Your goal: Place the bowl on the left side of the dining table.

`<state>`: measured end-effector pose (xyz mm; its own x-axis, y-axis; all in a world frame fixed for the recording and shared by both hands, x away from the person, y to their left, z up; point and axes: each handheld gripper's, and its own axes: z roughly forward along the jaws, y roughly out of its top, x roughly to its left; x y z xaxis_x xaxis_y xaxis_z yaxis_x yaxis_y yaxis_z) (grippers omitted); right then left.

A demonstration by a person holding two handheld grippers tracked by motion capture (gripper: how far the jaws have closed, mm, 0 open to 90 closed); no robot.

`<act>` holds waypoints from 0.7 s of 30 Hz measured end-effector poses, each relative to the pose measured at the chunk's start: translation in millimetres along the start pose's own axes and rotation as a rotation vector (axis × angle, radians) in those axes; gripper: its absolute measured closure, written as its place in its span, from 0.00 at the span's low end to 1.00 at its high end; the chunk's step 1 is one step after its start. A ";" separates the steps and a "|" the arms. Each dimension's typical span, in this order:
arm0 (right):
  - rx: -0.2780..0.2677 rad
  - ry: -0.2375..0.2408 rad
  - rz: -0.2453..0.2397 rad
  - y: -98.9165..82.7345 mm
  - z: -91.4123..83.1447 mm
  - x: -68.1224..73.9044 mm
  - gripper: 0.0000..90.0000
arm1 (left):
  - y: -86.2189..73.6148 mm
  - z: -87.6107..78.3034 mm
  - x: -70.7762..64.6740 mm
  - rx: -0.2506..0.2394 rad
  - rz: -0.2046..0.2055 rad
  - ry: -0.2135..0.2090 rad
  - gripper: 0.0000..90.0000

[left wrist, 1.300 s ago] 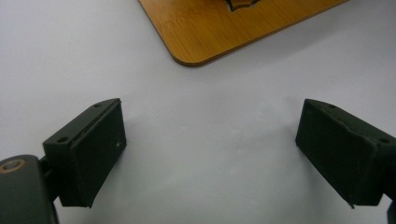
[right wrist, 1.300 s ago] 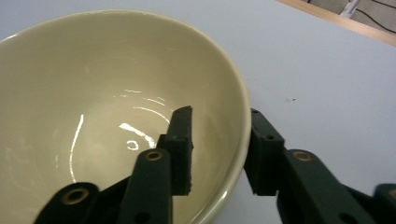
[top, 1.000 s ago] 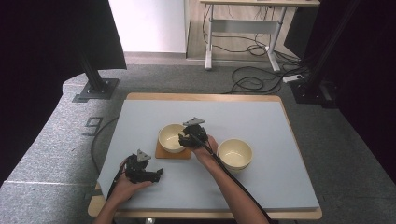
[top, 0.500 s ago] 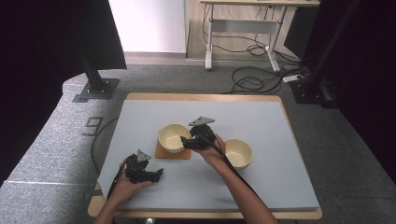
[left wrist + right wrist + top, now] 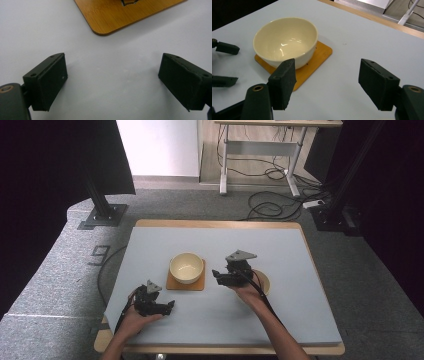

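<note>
While the table (image 5: pixel 150 245) carries one cream bowl (image 5: pixel 186 267) on its wooden coaster (image 5: pixel 200 283) mid-table, right gripper (image 5: pixel 216 274) hangs just right of it above a second bowl (image 5: pixel 263 281), jaws just opened wide, empty; left gripper (image 5: pixel 170 306) idle, open.

Two bowls, one wooden coaster, two hand-held grippers.
One cream bowl (image 5: pixel 186 267) sits on the coaster (image 5: pixel 172 283); the second bowl (image 5: pixel 263 281) sits directly on the counter (image 5: pixel 310 320).
</note>
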<state>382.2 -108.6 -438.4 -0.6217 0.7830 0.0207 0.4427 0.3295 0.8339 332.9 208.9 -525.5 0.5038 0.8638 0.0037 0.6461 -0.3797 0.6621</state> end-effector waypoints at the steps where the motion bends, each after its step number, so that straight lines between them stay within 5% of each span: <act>1: -0.003 -0.001 0.005 -1.9 -4.3 -2.2 0.33 | 0.0 0.0 0.0 0.000 0.000 0.000 0.09; 21: -0.080 -0.044 0.032 -58.1 -76.8 -47.6 0.34 | 0.3 0.1 0.3 0.001 0.001 -0.003 0.09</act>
<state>336.4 -205.5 -445.5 -0.5786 0.8152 0.0249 0.4073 0.2624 0.8748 333.3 209.0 -525.4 0.5060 0.8625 0.0022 0.6464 -0.3810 0.6610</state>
